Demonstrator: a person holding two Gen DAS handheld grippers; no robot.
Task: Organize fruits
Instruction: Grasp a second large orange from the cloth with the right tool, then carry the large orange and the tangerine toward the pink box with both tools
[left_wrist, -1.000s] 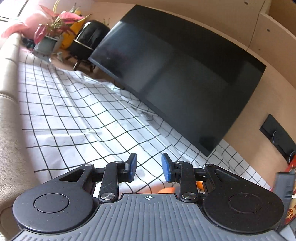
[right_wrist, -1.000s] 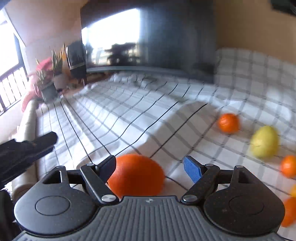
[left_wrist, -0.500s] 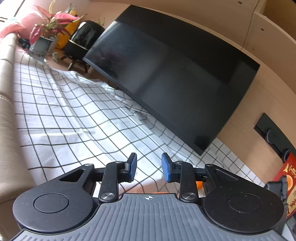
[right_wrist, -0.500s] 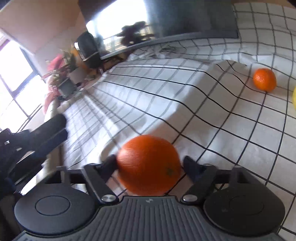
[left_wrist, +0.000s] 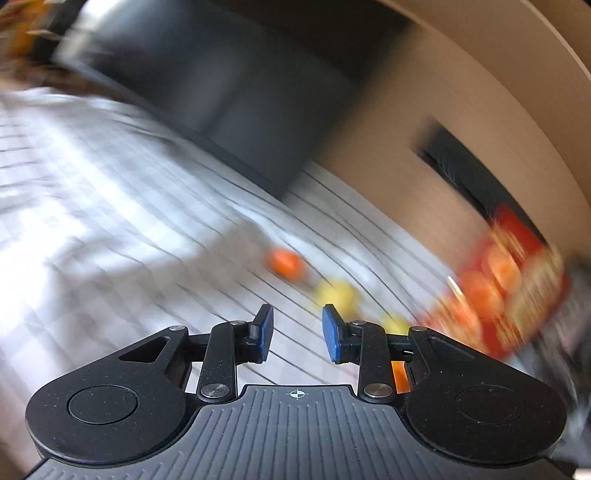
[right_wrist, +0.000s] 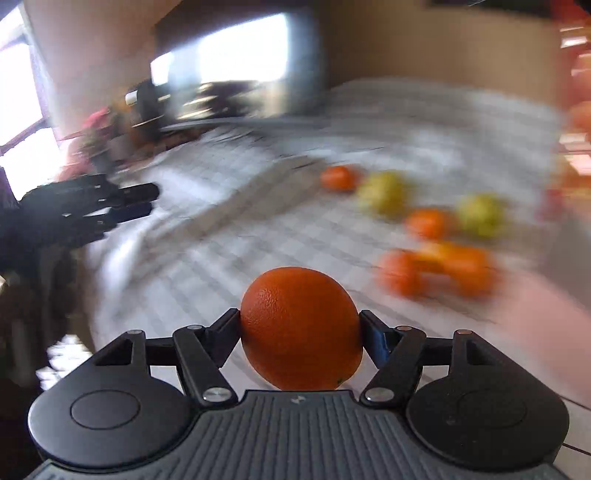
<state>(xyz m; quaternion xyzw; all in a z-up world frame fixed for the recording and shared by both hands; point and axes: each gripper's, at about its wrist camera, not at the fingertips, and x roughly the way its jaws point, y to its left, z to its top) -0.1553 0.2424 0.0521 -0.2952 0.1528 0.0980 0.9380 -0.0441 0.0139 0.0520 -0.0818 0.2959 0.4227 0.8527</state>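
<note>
Between my right gripper's (right_wrist: 300, 325) dark pads, low in the frame's centre, sits the round orange fruit with pebbled skin (right_wrist: 300, 328); both pads touch its sides and the jaws are closing on it. Beyond it, toward the right, blurred orange and yellow fruits (right_wrist: 428, 221) lie scattered on the white checked cloth (right_wrist: 207, 258). My left gripper (left_wrist: 297, 328) appears at the frame's left edge, jaws drawn in narrow, holding nothing.

left wrist: low, forward over checked cloth (left_wrist: 110, 206) | right wrist: same cloth, nearer fruit
</note>
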